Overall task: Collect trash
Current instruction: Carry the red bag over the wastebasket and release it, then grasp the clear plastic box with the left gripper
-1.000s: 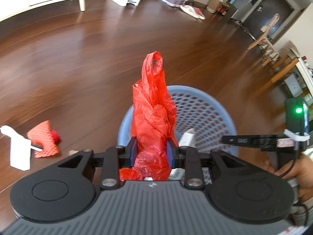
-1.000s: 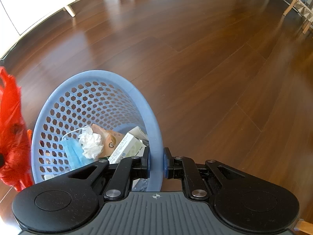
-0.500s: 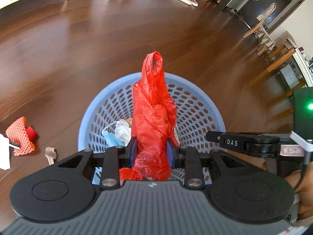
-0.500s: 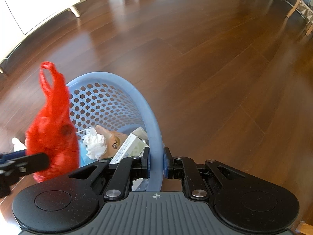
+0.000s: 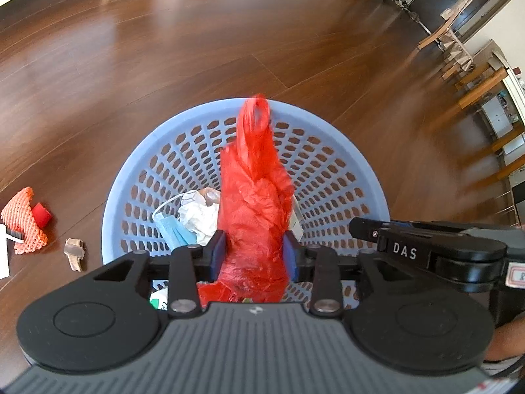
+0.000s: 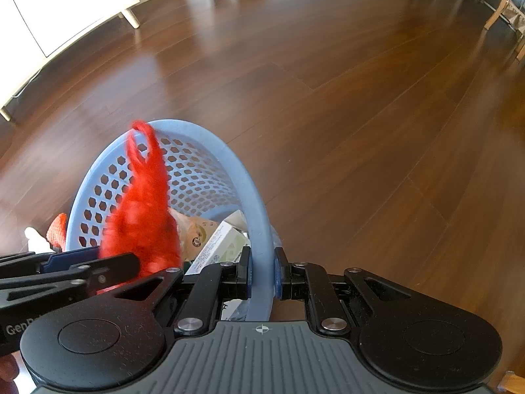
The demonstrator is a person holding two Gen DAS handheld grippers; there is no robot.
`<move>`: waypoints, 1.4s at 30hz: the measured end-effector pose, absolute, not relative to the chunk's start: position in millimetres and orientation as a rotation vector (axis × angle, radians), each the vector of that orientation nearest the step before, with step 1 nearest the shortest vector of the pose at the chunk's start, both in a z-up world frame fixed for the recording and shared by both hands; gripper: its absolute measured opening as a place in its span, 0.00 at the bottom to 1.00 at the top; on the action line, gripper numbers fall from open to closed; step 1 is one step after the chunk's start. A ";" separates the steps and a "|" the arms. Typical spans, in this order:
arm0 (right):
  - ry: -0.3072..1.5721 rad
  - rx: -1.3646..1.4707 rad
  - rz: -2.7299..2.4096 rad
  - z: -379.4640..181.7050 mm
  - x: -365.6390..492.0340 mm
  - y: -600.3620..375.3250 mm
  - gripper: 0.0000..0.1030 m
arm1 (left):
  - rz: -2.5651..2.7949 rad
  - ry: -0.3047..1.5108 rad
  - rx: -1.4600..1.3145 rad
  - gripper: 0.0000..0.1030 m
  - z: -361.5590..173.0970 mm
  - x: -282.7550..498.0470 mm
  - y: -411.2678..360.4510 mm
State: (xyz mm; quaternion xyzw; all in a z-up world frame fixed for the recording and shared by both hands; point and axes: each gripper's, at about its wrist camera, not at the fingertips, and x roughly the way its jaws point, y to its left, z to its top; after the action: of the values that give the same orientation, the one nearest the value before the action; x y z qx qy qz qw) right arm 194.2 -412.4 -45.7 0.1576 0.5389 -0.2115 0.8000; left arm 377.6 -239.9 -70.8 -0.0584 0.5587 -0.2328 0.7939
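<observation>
Red bag (image 5: pixel 256 203) blurred in left claw (image 5: pixel 254 256) — basket (image 5: pixel 367 170) contents half-hidden.

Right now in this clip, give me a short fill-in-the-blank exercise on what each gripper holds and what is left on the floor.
1. The left gripper is shut on a ____ plastic bag.
2. The right gripper clamps the ____ of the blue basket.
3. The orange foam net lies on the ____.

Missing words: red; rim; floor
</observation>
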 end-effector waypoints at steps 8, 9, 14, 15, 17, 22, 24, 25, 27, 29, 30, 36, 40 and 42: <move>1.156 0.333 -0.447 -45.5 196.2 -410.1 0.09 | -0.484 1.202 -0.112 0.45 -69.1 374.6 -232.2; 1.155 0.333 -0.447 -45.8 195.4 -408.3 0.09 | -0.485 1.199 -0.113 0.45 -68.6 373.8 -231.5; 1.158 0.335 -0.451 -46.2 194.2 -408.1 0.09 | -0.477 1.152 -0.092 0.45 -59.1 370.3 -212.8; 1.159 0.336 -0.453 -45.8 194.4 -408.5 0.09 | -0.469 1.141 -0.088 0.45 -57.0 369.4 -207.0; 1.160 0.335 -0.453 -45.2 195.2 -408.0 0.09 | -0.441 1.127 -0.077 0.45 -54.7 369.7 -188.4; 1.161 0.330 -0.451 -44.6 195.3 -407.7 0.09 | -0.335 1.093 -0.082 0.45 -53.9 372.3 -132.4; 1.162 0.330 -0.453 -44.6 194.9 -408.2 0.09 | -0.279 1.088 -0.070 0.44 -59.4 373.2 -105.3; 1.162 0.331 -0.453 -44.6 194.7 -408.8 0.09 | -0.250 1.085 -0.066 0.45 -62.6 373.8 -90.7; 1.163 0.332 -0.457 -44.8 194.9 -409.0 0.09 | -0.199 1.095 -0.064 0.45 -71.3 375.7 -61.0; 1.162 0.332 -0.460 -45.1 195.1 -408.9 0.09 | -0.150 1.106 -0.058 0.46 -82.9 376.0 -30.7; 1.163 0.332 -0.463 -45.4 195.0 -409.2 0.09 | -0.125 1.112 -0.049 0.46 -89.4 375.6 -19.1; 1.164 0.324 -0.493 -47.7 197.7 -405.3 0.09 | -0.028 1.151 0.052 0.53 -139.7 382.4 33.1; 1.168 0.314 -0.522 -49.1 199.1 -400.8 0.09 | -0.024 1.178 0.069 0.58 -178.1 394.5 48.1; 1.168 0.310 -0.533 -49.3 199.7 -398.7 0.09 | -0.042 1.178 0.088 0.58 -193.0 399.8 49.0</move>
State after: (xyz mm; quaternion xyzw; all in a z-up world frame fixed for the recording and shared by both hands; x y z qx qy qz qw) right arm 199.7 -398.7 -49.3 0.1441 0.5425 -0.2476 0.7897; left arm 399.8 49.0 -193.0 0.0413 0.5554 -0.0196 0.8303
